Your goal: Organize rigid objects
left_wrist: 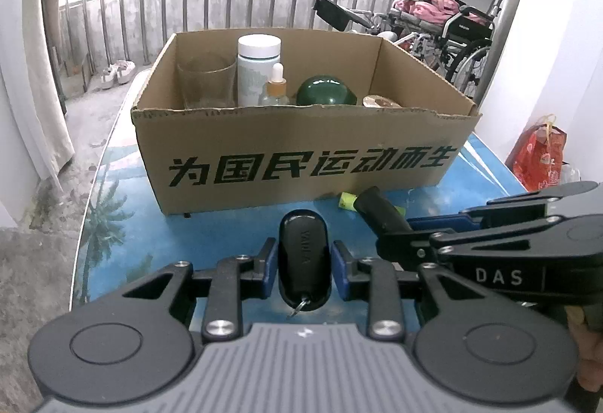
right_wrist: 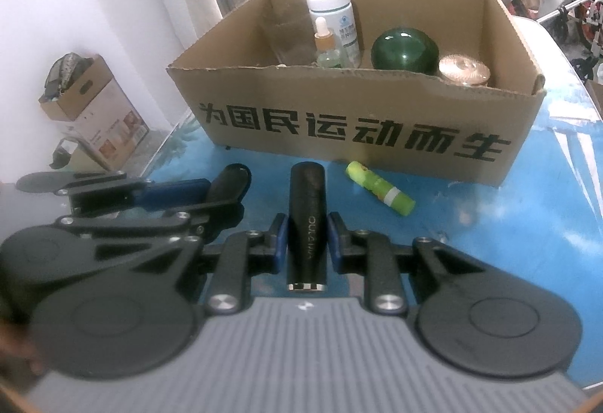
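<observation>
My left gripper (left_wrist: 304, 258) is shut on a black key fob (left_wrist: 304, 262) with a key ring, above the blue table. My right gripper (right_wrist: 308, 236) is shut on a black cylinder (right_wrist: 307, 221) with a metal end; it also shows in the left wrist view (left_wrist: 380, 211). The left gripper and fob show in the right wrist view (right_wrist: 230, 183). The cardboard box (left_wrist: 301, 156) stands ahead of both. It holds a glass (left_wrist: 205, 81), a white-capped bottle (left_wrist: 258, 70), a dropper bottle (left_wrist: 277, 85), a green round object (left_wrist: 326, 91) and a copper lid (right_wrist: 463, 68).
A green tube (right_wrist: 378, 188) lies on the blue table (right_wrist: 527, 224) in front of the box. A wheelchair (left_wrist: 459, 32) with clothes stands back right, a red bag (left_wrist: 539, 160) right. A small carton (right_wrist: 94, 111) stands by the wall at left. A metal railing runs behind.
</observation>
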Motion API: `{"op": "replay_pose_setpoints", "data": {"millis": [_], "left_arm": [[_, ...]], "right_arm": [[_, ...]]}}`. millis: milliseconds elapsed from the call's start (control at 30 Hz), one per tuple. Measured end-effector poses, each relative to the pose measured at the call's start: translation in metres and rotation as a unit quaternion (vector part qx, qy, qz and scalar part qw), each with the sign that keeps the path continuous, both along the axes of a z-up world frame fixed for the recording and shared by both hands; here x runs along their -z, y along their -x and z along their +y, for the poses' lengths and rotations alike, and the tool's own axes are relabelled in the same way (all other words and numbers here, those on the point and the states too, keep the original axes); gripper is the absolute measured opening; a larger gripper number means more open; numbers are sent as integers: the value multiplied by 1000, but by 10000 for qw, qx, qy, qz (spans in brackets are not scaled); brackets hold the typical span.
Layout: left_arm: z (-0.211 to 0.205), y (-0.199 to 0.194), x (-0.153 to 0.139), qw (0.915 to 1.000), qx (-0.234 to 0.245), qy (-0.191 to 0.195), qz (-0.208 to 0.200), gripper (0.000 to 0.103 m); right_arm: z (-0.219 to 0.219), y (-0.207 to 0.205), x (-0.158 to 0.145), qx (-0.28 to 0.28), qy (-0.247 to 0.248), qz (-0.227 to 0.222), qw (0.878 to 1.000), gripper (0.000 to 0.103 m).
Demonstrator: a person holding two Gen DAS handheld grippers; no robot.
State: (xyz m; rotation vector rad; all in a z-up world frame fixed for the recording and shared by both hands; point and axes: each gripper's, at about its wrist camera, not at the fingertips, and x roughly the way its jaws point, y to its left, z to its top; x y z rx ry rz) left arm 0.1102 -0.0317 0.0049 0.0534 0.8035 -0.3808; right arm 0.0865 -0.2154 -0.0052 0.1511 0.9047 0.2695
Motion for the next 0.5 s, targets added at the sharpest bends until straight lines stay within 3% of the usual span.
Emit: {"op": "replay_pose_setpoints", "data": {"millis": [500], "left_arm": [[0,5,-8,9999,-14,9,-113,31]], "right_arm": [[1,3,-9,-14,6,-93,10000,21]]}}
